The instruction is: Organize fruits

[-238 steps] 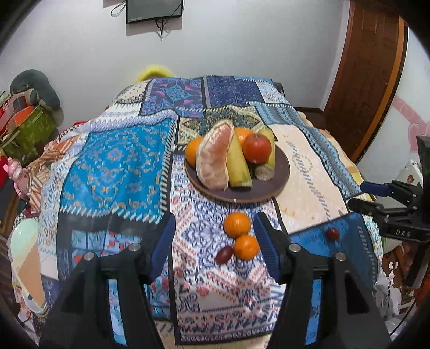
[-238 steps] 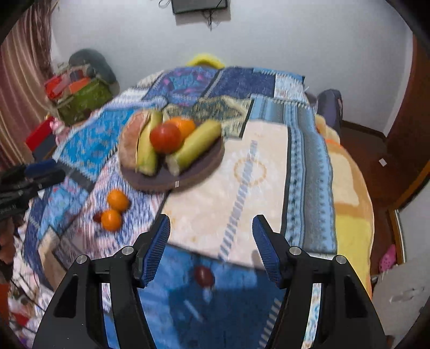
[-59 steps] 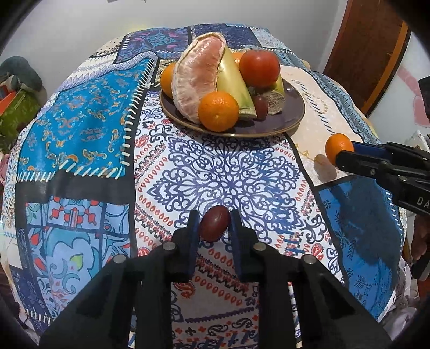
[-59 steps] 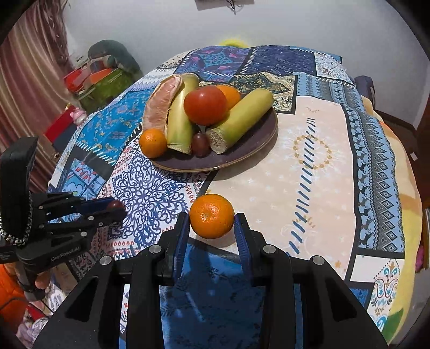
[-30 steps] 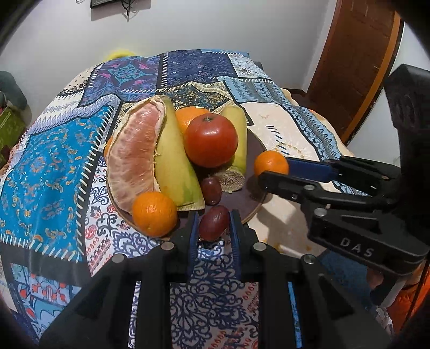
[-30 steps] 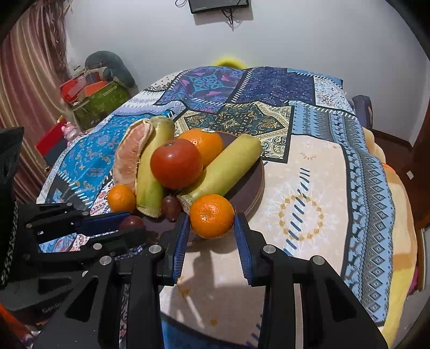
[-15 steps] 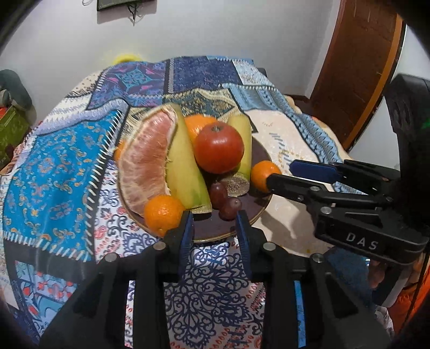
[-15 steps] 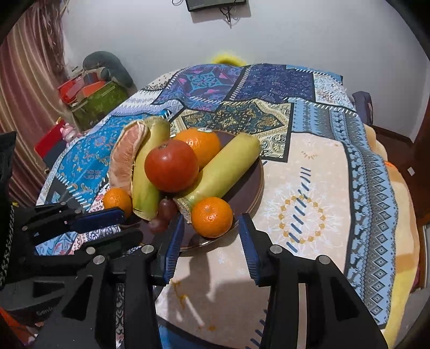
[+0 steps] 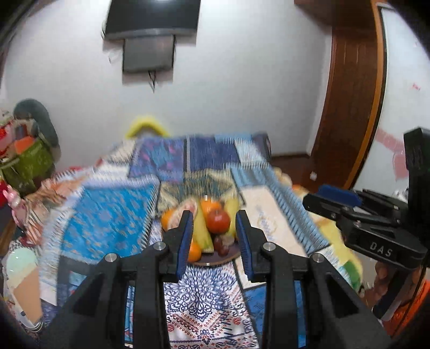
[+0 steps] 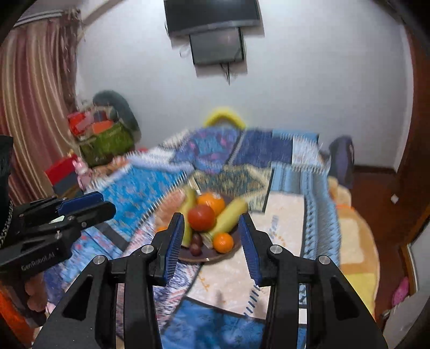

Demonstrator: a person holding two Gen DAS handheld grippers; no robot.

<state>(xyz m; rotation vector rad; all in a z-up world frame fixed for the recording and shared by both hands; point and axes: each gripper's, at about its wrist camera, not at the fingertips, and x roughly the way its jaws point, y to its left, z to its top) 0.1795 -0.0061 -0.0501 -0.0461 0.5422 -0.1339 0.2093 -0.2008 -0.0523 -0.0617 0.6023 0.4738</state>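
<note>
Right wrist view: your right tool (image 10: pixel 212 239) and left tool (image 9: pixel 214 235) are spread, empty. All fruits (image 10: pixel 207 217) sit on the plate (image 10: pixel 233 248), mid-bed (image 10: pixel 285 214). Judged complete; withdraw clear.

Both shots are smeared with motion blur, so the patchwork cloth (image 9: pixel 113 212) is just streaks, no pattern readable. The plate (image 10: pixel 231 251) is mostly buried under fruit, and its left rim sits behind a blue finger pad (image 10: pixel 173 241). The small orange (image 9: pixel 194 252) is half hidden by a pad too. The two dark little fruits (image 10: pixel 196 245) are too blurry to name. The TV (image 9: pixel 151 16) gets cut off by the top edge.
</note>
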